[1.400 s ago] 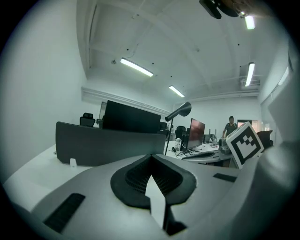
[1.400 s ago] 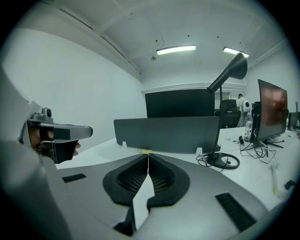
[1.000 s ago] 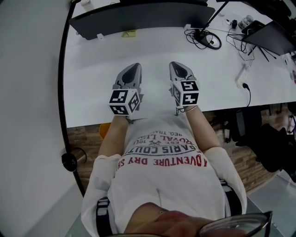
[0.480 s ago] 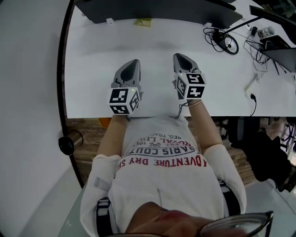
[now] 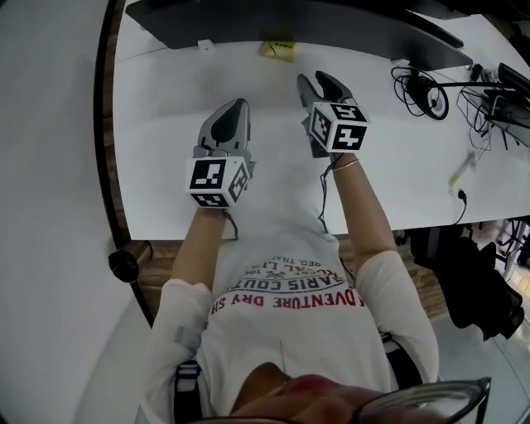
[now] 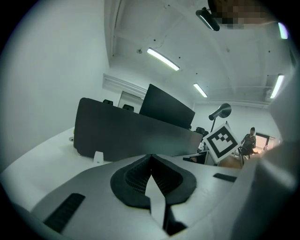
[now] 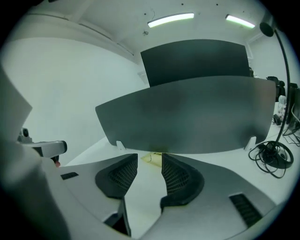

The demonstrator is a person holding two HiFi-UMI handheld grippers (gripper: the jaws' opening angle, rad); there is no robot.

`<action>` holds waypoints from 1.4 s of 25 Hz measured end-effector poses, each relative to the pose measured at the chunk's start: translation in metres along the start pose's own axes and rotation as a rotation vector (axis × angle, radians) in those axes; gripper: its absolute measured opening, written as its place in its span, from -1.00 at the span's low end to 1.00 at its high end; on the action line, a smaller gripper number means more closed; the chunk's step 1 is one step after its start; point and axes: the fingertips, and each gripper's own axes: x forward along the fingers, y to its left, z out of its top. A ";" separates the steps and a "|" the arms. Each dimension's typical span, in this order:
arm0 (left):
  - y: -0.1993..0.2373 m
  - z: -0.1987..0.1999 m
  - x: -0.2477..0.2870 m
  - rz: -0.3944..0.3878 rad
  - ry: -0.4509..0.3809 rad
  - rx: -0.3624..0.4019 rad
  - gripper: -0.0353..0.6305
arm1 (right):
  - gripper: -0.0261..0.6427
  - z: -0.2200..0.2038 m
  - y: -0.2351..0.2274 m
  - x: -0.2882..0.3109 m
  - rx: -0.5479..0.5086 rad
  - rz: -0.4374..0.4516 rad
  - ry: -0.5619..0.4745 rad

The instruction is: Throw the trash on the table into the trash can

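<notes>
The piece of trash, a small yellow wrapper (image 5: 277, 50), lies on the white desk (image 5: 166, 124) at its far side, right at the foot of the dark panel (image 5: 273, 21) that stands along the back. The right gripper (image 5: 316, 81) is the nearer of the two. It sits just short of the wrapper and a little to its right in the head view, and it points almost straight at it. In the right gripper view the wrapper shows through the gap between the jaws, beyond the tips and not yet between the pads. Those jaws have just been opening and now stand apart with nothing held. The left gripper (image 5: 234, 108) hangs further back over the desk, off to the wrapper's left, its jaws closed together on nothing. The wrapper is too small to read well, but its longer side seems to run across the line of approach, along the panel's foot. A short push forward and slightly left by the right hand would likely bracket it, though the panel close behind leaves little room to overshoot. No trash can is visible.
</notes>
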 end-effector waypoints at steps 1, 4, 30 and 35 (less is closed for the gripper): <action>0.008 0.001 0.007 -0.005 -0.004 -0.001 -0.82 | -0.46 0.000 -0.001 0.015 -0.001 -0.006 0.008; 0.028 -0.005 0.026 -0.017 0.004 -0.024 -0.82 | -0.40 -0.007 -0.006 0.056 0.004 -0.011 0.054; 0.052 -0.064 0.053 -0.022 0.114 -0.134 -0.82 | -0.84 -0.058 -0.034 0.115 0.012 -0.003 0.189; 0.024 -0.058 0.017 0.021 0.078 -0.135 -0.82 | -0.85 -0.049 -0.013 0.059 0.012 0.064 0.146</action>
